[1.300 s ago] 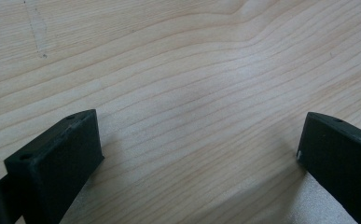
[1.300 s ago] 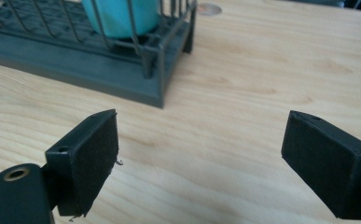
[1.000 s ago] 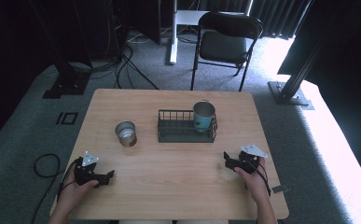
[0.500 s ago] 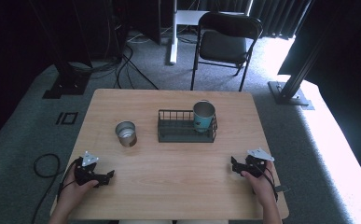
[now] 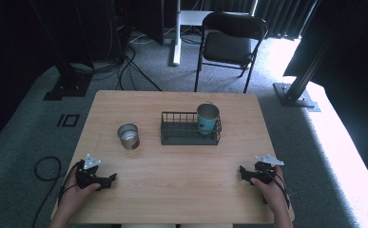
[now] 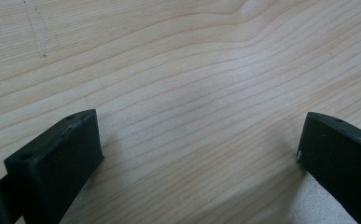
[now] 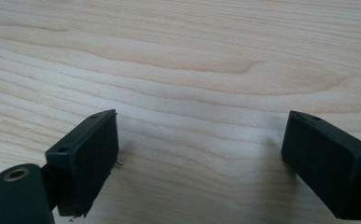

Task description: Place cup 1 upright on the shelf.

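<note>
While both grippers (image 5: pixel 112 179) (image 5: pixel 242 171) rest wide apart, empty, on pale wood table (image 5: pixel 181 190); grey carpet (image 5: pixel 24 142) around.

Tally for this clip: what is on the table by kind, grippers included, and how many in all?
Cups: 2, a steel cup standing on the table and a teal cup standing in the rack.
Wire racks: 1, the black wire rack.
Grippers: 2, the left gripper and the right gripper, both with jaws apart.
Total: 5.
</note>
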`<state>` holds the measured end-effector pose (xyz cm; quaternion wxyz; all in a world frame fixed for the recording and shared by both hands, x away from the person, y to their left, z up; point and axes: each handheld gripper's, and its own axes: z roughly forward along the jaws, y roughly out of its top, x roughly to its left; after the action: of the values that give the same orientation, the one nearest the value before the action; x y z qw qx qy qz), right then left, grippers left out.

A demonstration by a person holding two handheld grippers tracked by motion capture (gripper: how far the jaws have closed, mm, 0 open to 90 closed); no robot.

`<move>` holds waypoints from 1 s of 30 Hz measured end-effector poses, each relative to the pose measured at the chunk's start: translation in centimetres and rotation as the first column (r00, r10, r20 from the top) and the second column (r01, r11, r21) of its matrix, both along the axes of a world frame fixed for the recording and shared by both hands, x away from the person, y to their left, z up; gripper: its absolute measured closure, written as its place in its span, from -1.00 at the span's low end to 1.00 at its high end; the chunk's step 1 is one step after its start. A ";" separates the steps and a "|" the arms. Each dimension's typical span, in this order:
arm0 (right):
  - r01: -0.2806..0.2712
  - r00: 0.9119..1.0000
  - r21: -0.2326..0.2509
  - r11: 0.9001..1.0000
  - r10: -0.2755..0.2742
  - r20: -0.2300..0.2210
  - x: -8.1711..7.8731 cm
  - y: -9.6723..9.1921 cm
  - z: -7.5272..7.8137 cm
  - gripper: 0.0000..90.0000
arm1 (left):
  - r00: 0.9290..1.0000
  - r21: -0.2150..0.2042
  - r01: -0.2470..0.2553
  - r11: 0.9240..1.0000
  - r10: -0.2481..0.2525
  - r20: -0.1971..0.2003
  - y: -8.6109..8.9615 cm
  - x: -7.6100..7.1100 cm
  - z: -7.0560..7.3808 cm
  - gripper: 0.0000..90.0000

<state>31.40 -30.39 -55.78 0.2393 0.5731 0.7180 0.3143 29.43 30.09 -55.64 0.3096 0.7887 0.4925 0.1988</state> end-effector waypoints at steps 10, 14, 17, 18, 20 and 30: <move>-0.006 1.000 -0.009 1.000 0.006 -0.001 -0.2 -0.2 0.0 -0.76 | 1.000 0.000 0.000 1.000 0.000 0.000 0.0 0.0 0.0 -0.99; -0.006 1.000 -0.009 1.000 0.006 -0.001 -0.2 -0.2 0.0 -0.76 | 1.000 0.001 0.001 1.000 -0.001 0.000 0.0 0.0 0.0 -0.99; -0.006 1.000 -0.009 1.000 0.006 -0.001 -0.2 -0.2 0.0 -0.77 | 1.000 0.000 0.000 1.000 0.000 0.000 0.0 0.0 0.0 -0.99; -0.006 1.000 -0.008 1.000 0.006 -0.002 -0.2 -0.2 0.0 -0.77 | 1.000 0.000 0.000 1.000 0.000 0.000 0.0 0.0 0.0 -0.99; -0.006 1.000 -0.009 1.000 0.006 -0.002 -0.2 -0.2 0.0 -0.77 | 1.000 0.000 0.000 1.000 0.000 0.000 0.0 0.0 0.0 -0.99; -0.007 1.000 -0.009 1.000 0.007 -0.002 -0.2 -0.2 0.0 -0.77 | 0.999 -0.001 0.038 0.999 -0.038 0.000 -0.1 -0.2 0.0 -0.99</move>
<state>31.20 -30.63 -55.81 0.2401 0.5699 0.7216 0.3113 29.22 30.03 -55.64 0.3138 0.7977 0.4776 0.1928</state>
